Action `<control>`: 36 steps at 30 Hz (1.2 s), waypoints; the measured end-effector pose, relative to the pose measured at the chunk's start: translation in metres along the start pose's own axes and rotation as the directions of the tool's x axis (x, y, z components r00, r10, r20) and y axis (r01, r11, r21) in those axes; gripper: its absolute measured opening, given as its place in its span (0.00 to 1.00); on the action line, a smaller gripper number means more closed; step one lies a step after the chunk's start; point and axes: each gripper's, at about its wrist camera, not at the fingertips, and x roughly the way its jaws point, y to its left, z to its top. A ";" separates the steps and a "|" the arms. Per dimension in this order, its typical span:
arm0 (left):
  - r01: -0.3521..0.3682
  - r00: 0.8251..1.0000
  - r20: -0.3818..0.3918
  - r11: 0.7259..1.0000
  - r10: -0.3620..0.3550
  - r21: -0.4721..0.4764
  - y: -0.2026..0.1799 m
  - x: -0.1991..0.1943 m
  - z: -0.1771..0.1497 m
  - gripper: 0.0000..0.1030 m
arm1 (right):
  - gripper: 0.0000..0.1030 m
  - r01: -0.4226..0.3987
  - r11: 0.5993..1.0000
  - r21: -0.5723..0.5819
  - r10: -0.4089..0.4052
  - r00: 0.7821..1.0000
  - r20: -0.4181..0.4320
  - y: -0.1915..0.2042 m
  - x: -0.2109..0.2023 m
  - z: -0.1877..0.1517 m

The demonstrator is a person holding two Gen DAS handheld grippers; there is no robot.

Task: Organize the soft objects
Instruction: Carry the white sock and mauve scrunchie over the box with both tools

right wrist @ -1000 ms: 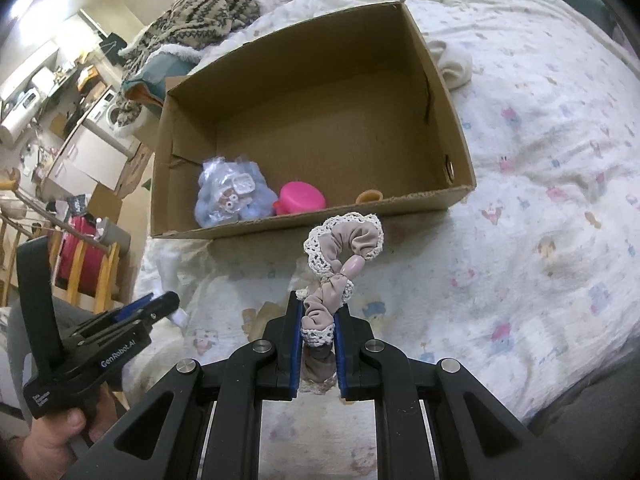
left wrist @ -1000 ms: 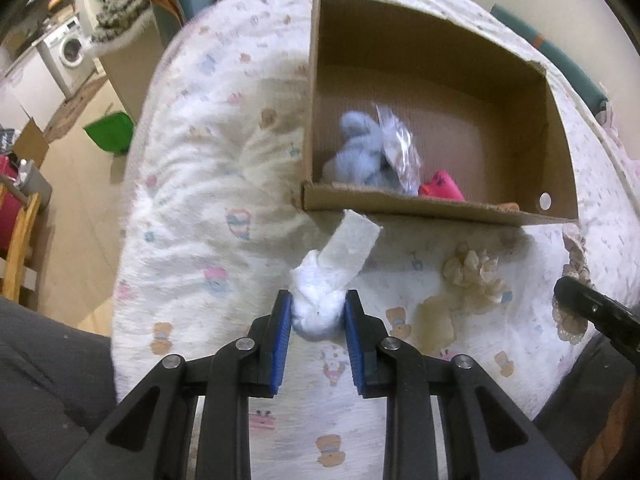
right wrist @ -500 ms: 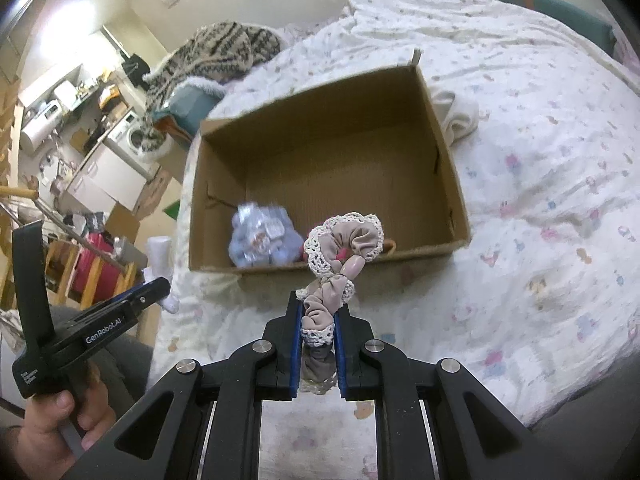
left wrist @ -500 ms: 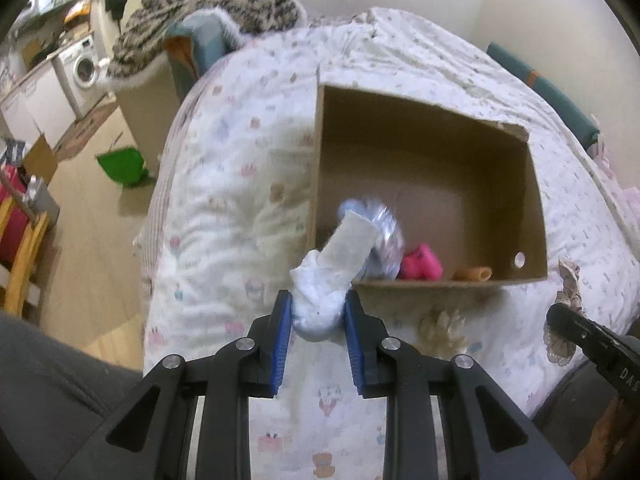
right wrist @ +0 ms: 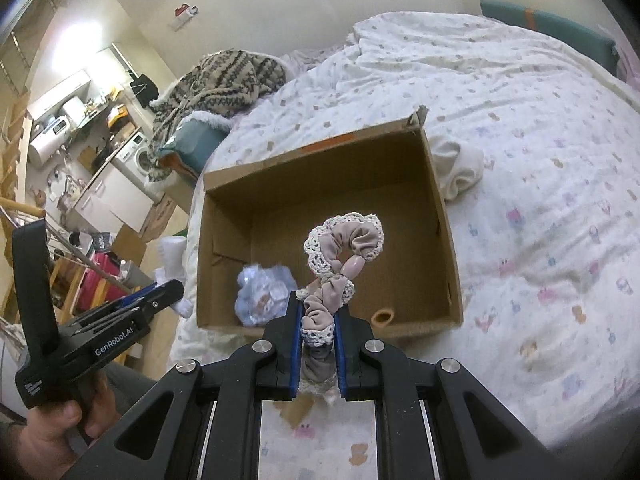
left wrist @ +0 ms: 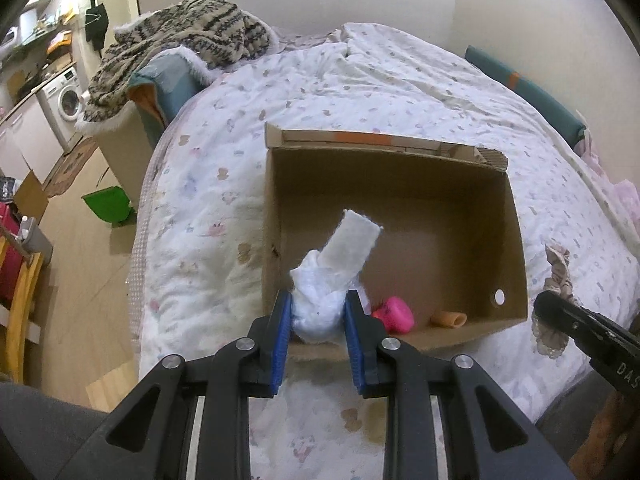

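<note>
In your left wrist view, your left gripper [left wrist: 318, 320] has its fingers closed on a knotted white cloth [left wrist: 320, 304], whose flat tail [left wrist: 350, 246] sticks up toward 12 o'clock over the near wall of the cardboard box [left wrist: 516, 240]. Inside the box at 3 o'clock of the cloth lie a pink toy [left wrist: 394, 314] and a tan ring [left wrist: 448, 319]. At 3 o'clock of the box your right gripper's tip [left wrist: 576, 326] enters with a scrunchie [left wrist: 558, 280]. The box sits on the bed [left wrist: 224, 184]; a patterned knit sweater [left wrist: 172, 48] is heaped at 10 o'clock.

In your right wrist view, your right gripper [right wrist: 318, 344] has its fingers clamped on the lace-trimmed beige scrunchie [right wrist: 340, 256], looping up over the box [right wrist: 444, 216]. A blue plush in a clear bag [right wrist: 262, 294] lies at 9 o'clock of it, the ring [right wrist: 382, 317] at 3 o'clock. A rolled cream cloth [right wrist: 460, 168] touches the box's outer wall at 1 o'clock. Your left hand [right wrist: 48, 436] and gripper [right wrist: 160, 296] sit at 8 o'clock.
</note>
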 end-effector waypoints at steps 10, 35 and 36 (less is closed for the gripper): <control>-0.005 1.000 -0.020 0.999 0.005 0.039 -0.019 0.026 0.015 0.23 | 0.15 0.007 1.000 0.010 -0.007 1.000 -0.014 -0.011 0.026 0.020; -0.017 0.996 -0.089 0.995 0.025 0.096 -0.055 0.098 0.015 0.23 | 0.15 0.029 0.997 0.073 -0.023 0.996 -0.087 -0.039 0.072 0.019; -0.020 0.996 -0.088 0.995 0.029 0.096 -0.056 0.099 0.015 0.23 | 0.15 0.033 0.997 0.075 -0.026 0.995 -0.092 -0.039 0.074 0.020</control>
